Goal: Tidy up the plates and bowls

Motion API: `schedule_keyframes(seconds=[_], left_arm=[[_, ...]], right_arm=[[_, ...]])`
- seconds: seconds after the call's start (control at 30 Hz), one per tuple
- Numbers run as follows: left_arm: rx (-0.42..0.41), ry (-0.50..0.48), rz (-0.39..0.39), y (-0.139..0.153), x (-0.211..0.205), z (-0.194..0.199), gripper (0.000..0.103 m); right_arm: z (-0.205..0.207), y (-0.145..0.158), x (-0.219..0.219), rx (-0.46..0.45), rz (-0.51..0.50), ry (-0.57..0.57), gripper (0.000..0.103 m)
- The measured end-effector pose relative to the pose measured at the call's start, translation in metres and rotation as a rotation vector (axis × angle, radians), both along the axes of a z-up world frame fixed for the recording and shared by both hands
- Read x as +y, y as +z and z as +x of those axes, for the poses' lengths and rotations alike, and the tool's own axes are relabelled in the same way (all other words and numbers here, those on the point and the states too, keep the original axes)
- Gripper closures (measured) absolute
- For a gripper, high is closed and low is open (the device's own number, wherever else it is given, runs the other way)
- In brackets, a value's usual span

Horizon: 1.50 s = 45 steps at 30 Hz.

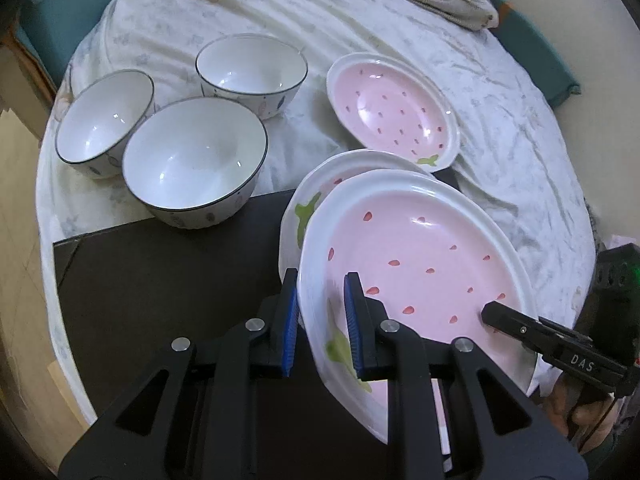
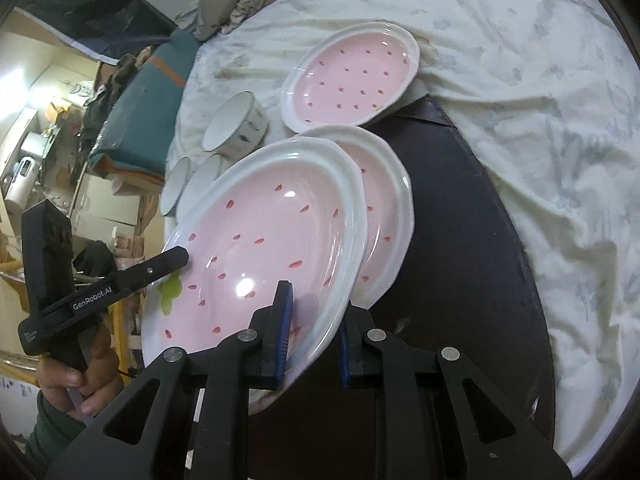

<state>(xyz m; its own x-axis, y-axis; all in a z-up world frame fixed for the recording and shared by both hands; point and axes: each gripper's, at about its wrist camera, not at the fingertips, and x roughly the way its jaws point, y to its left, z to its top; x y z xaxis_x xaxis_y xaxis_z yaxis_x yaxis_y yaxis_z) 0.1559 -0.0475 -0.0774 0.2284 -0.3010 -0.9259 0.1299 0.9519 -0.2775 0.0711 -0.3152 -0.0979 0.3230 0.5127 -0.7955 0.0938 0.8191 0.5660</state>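
Closest to me, my left tool (image 1: 322, 320) is clamped on the near rim of a pink strawberry plate (image 1: 416, 264), one blue pad above the rim and one below. My right tool (image 2: 314, 328) is closed on the opposite rim of the same plate (image 2: 256, 256), so it hangs tilted between both tools. Just beneath it lies a second pink plate (image 2: 384, 216) on a dark mat (image 1: 168, 300), mostly hidden by the held one. Farther off, a third pink plate (image 1: 394, 110) rests on the wrinkled white sheet (image 1: 500, 128), partly overlapping the mat's far corner. To the left stand three white bowls (image 1: 194, 160) close together, the nearest one at the mat's far edge. The mat's near edge is hidden behind my tools.
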Motion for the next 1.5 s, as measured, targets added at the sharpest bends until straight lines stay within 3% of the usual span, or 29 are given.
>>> schedule_keyframes(seconds=[0.43, 0.87, 1.03, 1.13, 1.3, 1.4, 1.5], left_arm=[[0.070, 0.018, 0.039, -0.035, -0.001, 0.013, 0.085], [0.025, -0.034, 0.115, -0.036, -0.013, 0.013, 0.084], [0.091, -0.004, 0.059, -0.045, -0.002, 0.014, 0.084], [0.070, -0.042, 0.107, -0.043, -0.010, 0.010, 0.084], [0.094, -0.040, 0.102, -0.049, -0.009, 0.008, 0.079], [0.111, -0.025, 0.115, -0.055, -0.006, 0.007, 0.059], [0.150, 0.017, 0.056, -0.061, 0.005, 0.010, 0.055]], right_arm=[[0.014, -0.037, 0.001, 0.099, 0.015, -0.013, 0.081], [0.027, -0.046, -0.002, 0.144, -0.009, -0.065, 0.082], [0.031, -0.046, 0.001, 0.148, -0.033, -0.050, 0.083], [0.031, -0.045, 0.001, 0.141, -0.047, -0.047, 0.083], [0.033, -0.046, -0.001, 0.146, -0.046, -0.056, 0.083], [0.033, -0.047, -0.003, 0.161, -0.033, -0.063, 0.083], [0.035, -0.045, 0.000, 0.167, -0.047, -0.036, 0.080]])
